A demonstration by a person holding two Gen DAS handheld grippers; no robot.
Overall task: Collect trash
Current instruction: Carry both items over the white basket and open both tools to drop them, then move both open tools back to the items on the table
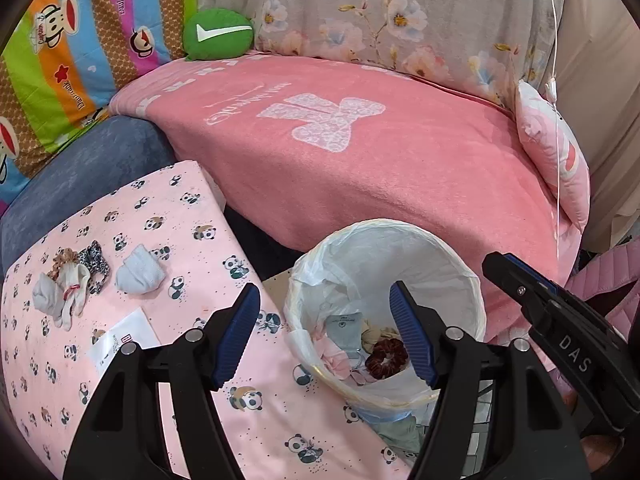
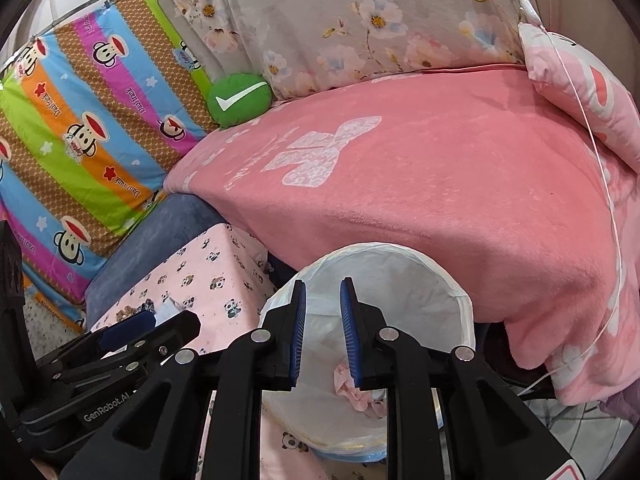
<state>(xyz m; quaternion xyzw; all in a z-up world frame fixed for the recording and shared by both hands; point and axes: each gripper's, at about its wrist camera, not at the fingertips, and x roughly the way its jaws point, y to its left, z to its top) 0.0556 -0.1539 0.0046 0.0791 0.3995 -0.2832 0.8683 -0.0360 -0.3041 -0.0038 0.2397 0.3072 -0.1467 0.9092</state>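
Left wrist view is showing the left gripper point(image 1: 324, 328) gaping wide, empty, the lined trash bin point(image 1: 460, 248) lying just ahead; the right gripper point(image 2: 323, 332) is hovering narrowly parted over it.

We see a desk point(image 1: 120, 216) draped in pink panda-print cloth. On it, toward its left side, lie a white sock point(image 1: 141, 273), a pair of white gloves point(image 1: 62, 294) and, touching the gloves, patterned scrunchies point(image 1: 93, 262); a printed paper slip point(image 1: 122, 338) lies nearer us. Behind the desk stands a bed point(image 1: 380, 176) under a pink blanket, bearing a green cushion point(image 1: 218, 34) and a pink pillow point(image 1: 554, 152).
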